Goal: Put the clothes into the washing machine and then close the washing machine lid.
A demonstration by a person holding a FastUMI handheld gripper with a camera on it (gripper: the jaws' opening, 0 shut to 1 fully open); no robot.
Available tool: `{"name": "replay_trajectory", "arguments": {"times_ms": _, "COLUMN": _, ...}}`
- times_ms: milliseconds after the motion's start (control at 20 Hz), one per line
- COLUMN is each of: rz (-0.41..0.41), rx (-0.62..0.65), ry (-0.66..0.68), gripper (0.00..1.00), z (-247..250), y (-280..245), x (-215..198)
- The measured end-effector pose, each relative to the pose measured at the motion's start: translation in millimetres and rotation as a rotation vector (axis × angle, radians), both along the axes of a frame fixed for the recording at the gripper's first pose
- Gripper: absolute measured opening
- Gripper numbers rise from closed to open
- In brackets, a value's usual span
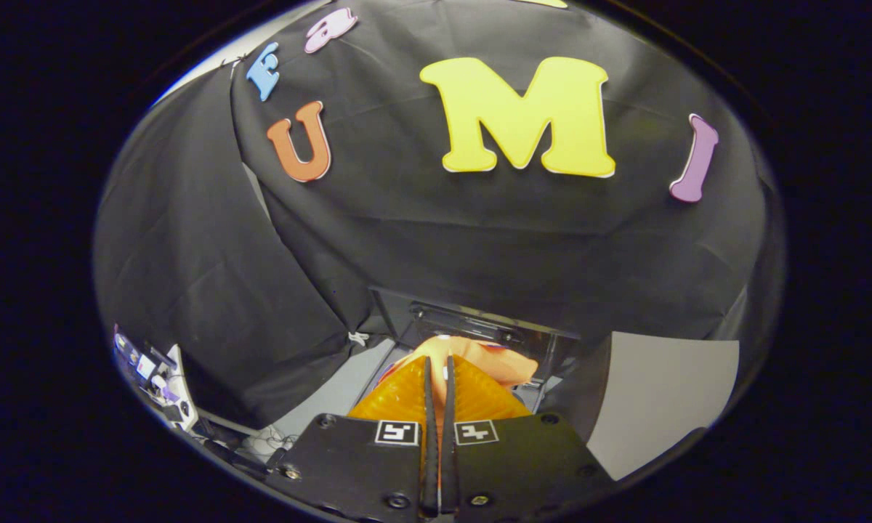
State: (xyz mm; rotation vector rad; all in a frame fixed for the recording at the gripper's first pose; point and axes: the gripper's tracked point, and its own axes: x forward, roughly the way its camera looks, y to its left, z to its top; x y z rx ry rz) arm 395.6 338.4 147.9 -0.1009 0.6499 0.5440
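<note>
Tool (438, 367) pointing forward and slightly down, fingers (407, 392) drawn almost together, narrow slit between them, pinching orange cloth (494, 359) at tips.

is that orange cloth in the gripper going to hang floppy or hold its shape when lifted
Probably floppy: the orange cloth bunches in soft folds just past the fingers. Likely light, since the gripper, nearly shut on a thin pinch, holds it. It may snag on the washing machine.
</note>
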Motion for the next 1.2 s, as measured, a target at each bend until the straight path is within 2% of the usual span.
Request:
{"name": "replay_trajectory", "arguments": {"times_ms": 600, "rz": 0.028, "rx": -0.076, "ry": 0.094, "gripper": 0.05, "z": -82, "y": 26, "x": 4}}
{"name": "replay_trajectory", "arguments": {"times_ms": 1200, "rz": -0.04, "rx": -0.113, "ry": 0.212, "gripper": 0.05, "z": -185, "y": 23, "x": 30}}
